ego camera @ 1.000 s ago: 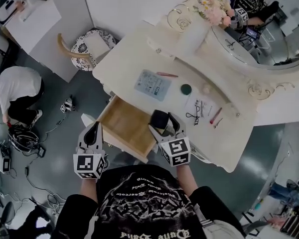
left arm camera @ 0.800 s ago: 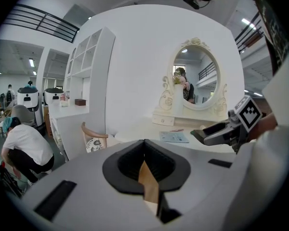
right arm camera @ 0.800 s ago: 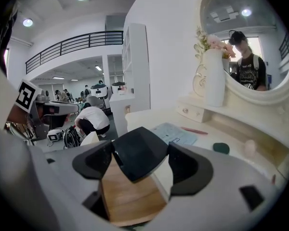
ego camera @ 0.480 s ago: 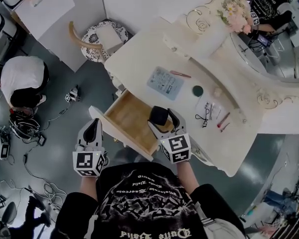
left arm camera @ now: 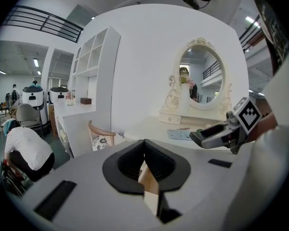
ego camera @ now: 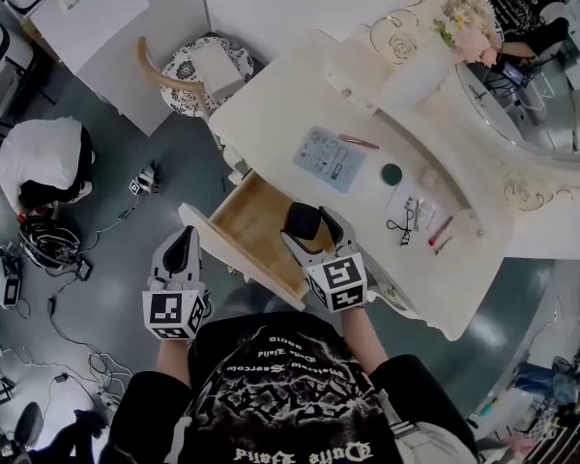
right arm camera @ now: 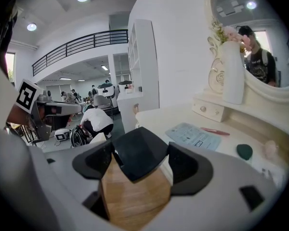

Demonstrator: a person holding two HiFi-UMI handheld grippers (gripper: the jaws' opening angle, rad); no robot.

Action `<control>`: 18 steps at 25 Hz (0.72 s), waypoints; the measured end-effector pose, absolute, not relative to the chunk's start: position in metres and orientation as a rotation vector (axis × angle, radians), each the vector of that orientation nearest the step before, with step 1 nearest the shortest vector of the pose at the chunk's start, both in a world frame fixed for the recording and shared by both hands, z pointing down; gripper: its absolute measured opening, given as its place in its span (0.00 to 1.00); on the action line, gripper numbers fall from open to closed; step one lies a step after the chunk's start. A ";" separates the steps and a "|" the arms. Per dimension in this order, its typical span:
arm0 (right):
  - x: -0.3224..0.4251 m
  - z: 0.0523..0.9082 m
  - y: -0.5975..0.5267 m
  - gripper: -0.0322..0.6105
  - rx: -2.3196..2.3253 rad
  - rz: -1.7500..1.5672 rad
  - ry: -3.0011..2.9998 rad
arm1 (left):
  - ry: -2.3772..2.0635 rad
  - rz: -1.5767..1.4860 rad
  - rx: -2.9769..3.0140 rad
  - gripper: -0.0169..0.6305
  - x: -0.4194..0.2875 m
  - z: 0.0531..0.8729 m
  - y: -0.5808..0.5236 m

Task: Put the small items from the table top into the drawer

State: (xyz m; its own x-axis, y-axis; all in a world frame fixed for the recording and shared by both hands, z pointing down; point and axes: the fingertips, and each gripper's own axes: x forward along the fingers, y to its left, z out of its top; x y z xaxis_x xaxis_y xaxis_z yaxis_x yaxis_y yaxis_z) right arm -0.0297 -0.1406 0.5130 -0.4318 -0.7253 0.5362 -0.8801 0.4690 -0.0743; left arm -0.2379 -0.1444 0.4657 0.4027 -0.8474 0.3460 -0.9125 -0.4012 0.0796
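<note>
My right gripper (ego camera: pixel 309 223) is shut on a black box (ego camera: pixel 305 221) and holds it above the right side of the open wooden drawer (ego camera: pixel 254 222). In the right gripper view the black box (right arm camera: pixel 137 152) fills the space between both pads, with the drawer's wooden bottom (right arm camera: pixel 135 196) beneath. My left gripper (ego camera: pixel 182 246) is shut and empty, over the floor to the left of the drawer front. On the cream table (ego camera: pixel 271 114) lie a blue sheet (ego camera: pixel 330 159), a red pen (ego camera: pixel 358 141), a green disc (ego camera: pixel 391 174), a small packet (ego camera: pixel 411 216) and red sticks (ego camera: pixel 440 232).
An oval mirror (ego camera: pixel 536 85) and a vase of flowers (ego camera: pixel 469 13) stand at the table's back. A chair with a patterned seat (ego camera: pixel 198 71) stands left of the table. A person (ego camera: pixel 34 167) crouches on the floor by cables (ego camera: pixel 48 249).
Both grippers have drifted a little forward, towards the table. The right one still holds the black box over the drawer; the jaws of neither gripper have moved.
</note>
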 end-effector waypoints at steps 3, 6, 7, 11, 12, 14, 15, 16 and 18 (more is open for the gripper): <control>-0.037 0.516 -0.142 0.63 1.332 0.491 -2.293 | -1.550 0.373 2.400 0.05 -0.243 0.467 -0.145; -0.042 0.520 -0.145 0.63 1.332 0.490 -2.294 | -1.556 0.378 2.391 0.05 -0.248 0.467 -0.146; -0.044 0.521 -0.145 0.63 1.330 0.493 -2.296 | -1.558 0.380 2.387 0.05 -0.250 0.468 -0.146; -0.054 0.527 -0.146 0.63 1.304 0.504 -2.303 | -1.572 0.370 2.364 0.05 -0.260 0.471 -0.145; -0.056 0.529 -0.146 0.63 1.296 0.505 -2.302 | -1.574 0.370 2.355 0.05 -0.262 0.473 -0.143; -0.060 0.532 -0.145 0.63 1.279 0.505 -2.301 | -1.579 0.376 2.343 0.05 -0.265 0.475 -0.141; -0.062 0.534 -0.145 0.63 1.269 0.504 -2.301 | -1.583 0.380 2.340 0.05 -0.267 0.475 -0.140; -0.064 0.536 -0.144 0.63 1.257 0.505 -2.301 | -1.587 0.382 2.338 0.05 -0.269 0.475 -0.140; -0.067 0.541 -0.143 0.63 1.240 0.511 -2.299 | -1.597 0.388 2.334 0.05 -0.273 0.475 -0.140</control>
State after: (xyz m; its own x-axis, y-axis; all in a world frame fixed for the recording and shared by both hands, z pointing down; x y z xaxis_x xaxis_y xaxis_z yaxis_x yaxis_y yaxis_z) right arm -0.0674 -0.1429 0.5414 -0.4777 -0.6706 0.5676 -0.8479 0.5211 -0.0980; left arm -0.2728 -0.1398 0.4751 0.3508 -0.8575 0.3764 -0.9346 -0.3461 0.0826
